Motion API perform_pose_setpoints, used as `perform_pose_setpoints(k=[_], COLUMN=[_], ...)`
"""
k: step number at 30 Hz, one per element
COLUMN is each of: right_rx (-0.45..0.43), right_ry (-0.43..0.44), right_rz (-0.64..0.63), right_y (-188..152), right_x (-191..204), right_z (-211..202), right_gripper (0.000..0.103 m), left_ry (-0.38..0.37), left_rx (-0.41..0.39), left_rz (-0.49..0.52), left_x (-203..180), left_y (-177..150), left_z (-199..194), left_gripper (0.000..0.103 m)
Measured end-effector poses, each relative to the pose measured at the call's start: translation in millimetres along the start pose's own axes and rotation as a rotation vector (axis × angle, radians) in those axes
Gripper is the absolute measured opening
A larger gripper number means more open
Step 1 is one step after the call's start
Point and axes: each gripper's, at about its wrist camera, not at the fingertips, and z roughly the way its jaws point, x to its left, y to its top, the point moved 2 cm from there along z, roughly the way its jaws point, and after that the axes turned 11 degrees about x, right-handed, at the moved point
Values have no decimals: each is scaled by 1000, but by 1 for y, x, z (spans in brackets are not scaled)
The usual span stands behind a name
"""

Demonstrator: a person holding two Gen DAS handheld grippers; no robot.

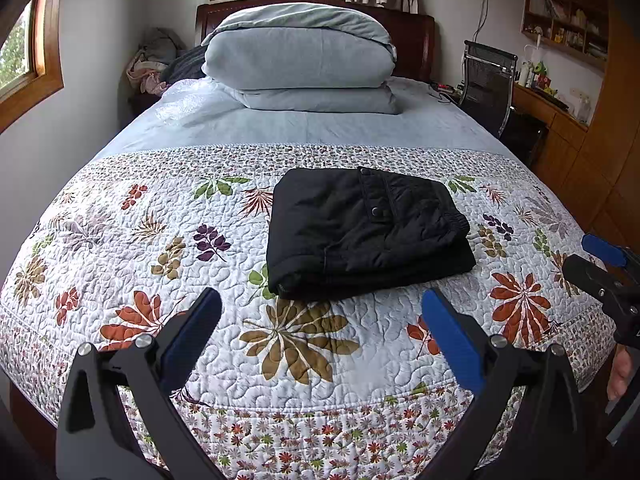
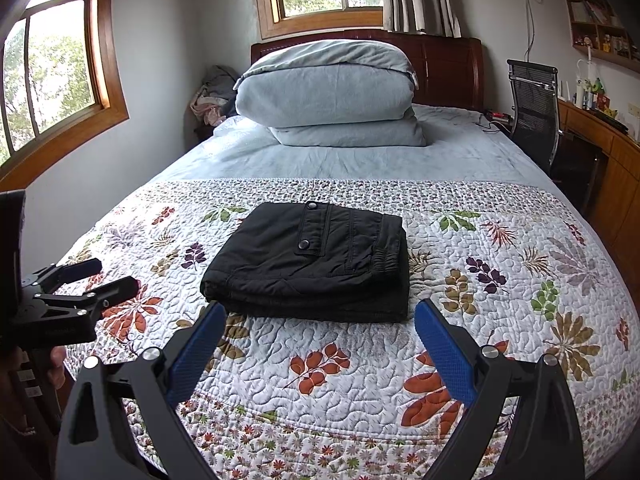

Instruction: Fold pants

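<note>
Now one pair of black pants (image 1: pixel 366 232) lies folded into a thick, squarish bundle on the floral quilt (image 1: pixel 132 248), near the middle of the bed (image 1: pixel 280 128). Its slightly longer side runs across the bed; the elastic waistband faces the right edge, the smooth fold faces left, and a flap with two snaps lies on top. Open quilt surrounds the bundle on all sides, with wide room to left and right and a clear strip before the foot edge.

Two grippers show. The left hand-held gripper (image 1: pixel 320 312) hovers over the quilt just short of the bundle's near edge, blue pads spread wide, holding nothing. The right hand-held gripper (image 2: pixel 316 324) is likewise spread and empty, near the same edge. Two pillows (image 2: pixel 328 92) are stacked at the headboard.
</note>
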Motion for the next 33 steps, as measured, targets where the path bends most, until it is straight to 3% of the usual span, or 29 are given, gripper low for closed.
perform_pose_setpoints(k=[33], right_rx=[8], right_ry=[0], right_rz=[-6], right_y=[-1], right_x=[-2], right_z=[4], right_gripper=[96], left_ry=[0], left_rx=[5], left_rz=[3], left_x=[2], left_y=[3], left_z=[1], left_gripper=[100])
